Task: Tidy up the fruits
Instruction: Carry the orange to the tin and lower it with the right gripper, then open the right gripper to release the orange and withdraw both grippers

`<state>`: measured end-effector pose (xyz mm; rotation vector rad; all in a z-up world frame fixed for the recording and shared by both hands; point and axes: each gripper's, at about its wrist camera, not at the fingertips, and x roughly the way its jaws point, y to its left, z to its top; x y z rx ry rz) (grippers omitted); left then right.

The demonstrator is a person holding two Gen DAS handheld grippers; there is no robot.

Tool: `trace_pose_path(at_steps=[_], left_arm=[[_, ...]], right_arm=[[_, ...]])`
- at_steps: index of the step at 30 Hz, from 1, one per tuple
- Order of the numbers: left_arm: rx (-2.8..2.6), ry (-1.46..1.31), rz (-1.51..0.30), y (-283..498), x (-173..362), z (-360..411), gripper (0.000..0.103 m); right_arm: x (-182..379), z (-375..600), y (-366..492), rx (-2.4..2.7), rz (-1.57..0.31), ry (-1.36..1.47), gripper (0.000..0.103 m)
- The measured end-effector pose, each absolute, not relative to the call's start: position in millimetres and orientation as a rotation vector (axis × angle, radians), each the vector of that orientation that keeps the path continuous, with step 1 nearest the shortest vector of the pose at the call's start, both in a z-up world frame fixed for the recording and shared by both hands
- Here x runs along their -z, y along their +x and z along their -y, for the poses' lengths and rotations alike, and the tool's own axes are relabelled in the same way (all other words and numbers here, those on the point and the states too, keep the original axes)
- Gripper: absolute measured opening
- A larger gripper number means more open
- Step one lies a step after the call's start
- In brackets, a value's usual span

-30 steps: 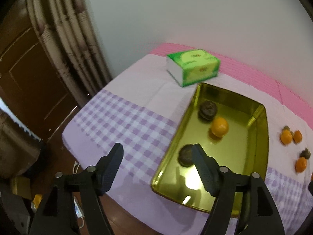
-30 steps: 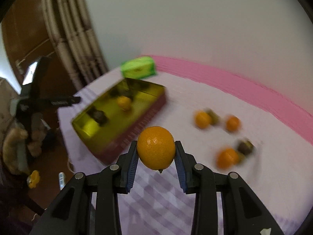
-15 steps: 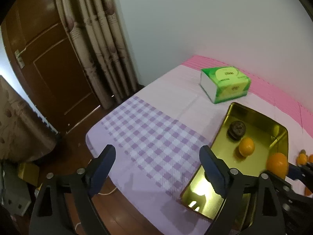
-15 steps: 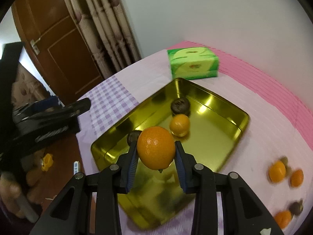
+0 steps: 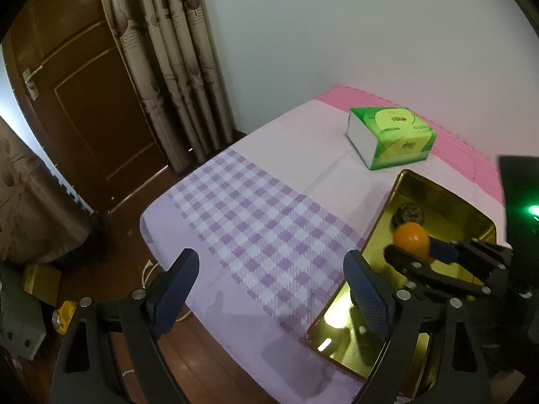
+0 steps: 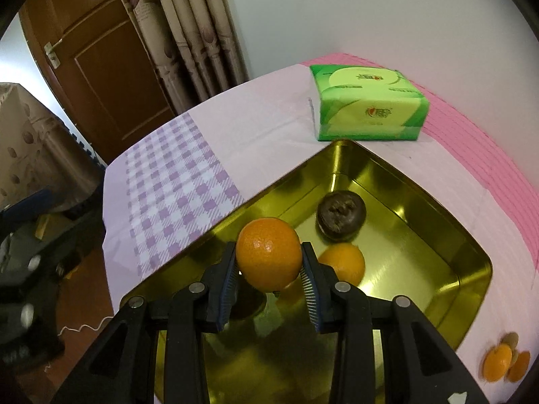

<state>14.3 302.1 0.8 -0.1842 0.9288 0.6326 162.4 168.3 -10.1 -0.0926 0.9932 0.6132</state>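
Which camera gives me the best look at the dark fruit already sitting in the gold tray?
The right wrist view: the dark fruit lies unobstructed in the gold tray, beyond the orange held in the right gripper. In the left wrist view the dark fruit is small, near the frame edge and partly covered by that orange.

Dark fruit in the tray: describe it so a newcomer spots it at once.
Start at the green tissue box near the wall; the gold tray sits right in front of it. In the tray's corner nearest that box lies the dark fruit, round, brown and wrinkled, unlike the smooth orange lying beside it.
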Motion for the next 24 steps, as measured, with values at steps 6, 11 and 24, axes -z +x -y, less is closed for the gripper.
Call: trace_pose_path(at_steps=[6, 11, 24], left_arm=[[-0.625, -0.177, -0.934, 16.3, 0.4, -300.0, 0.088], [-0.625, -0.175, -0.937, 16.6, 1.0, -299.8, 0.088], [-0.627, -0.178, -0.942, 16.6, 3.9, -299.9, 0.088]], right_arm=[[14.6, -171.3, 167.1, -0.609, -0.999, -0.095, 0.034], [16.5, -172.0, 167.6, -0.607, -1.001, -0.095, 0.034], [11.2, -167.8, 166.2, -0.608, -0.974, -0.049, 0.035]])
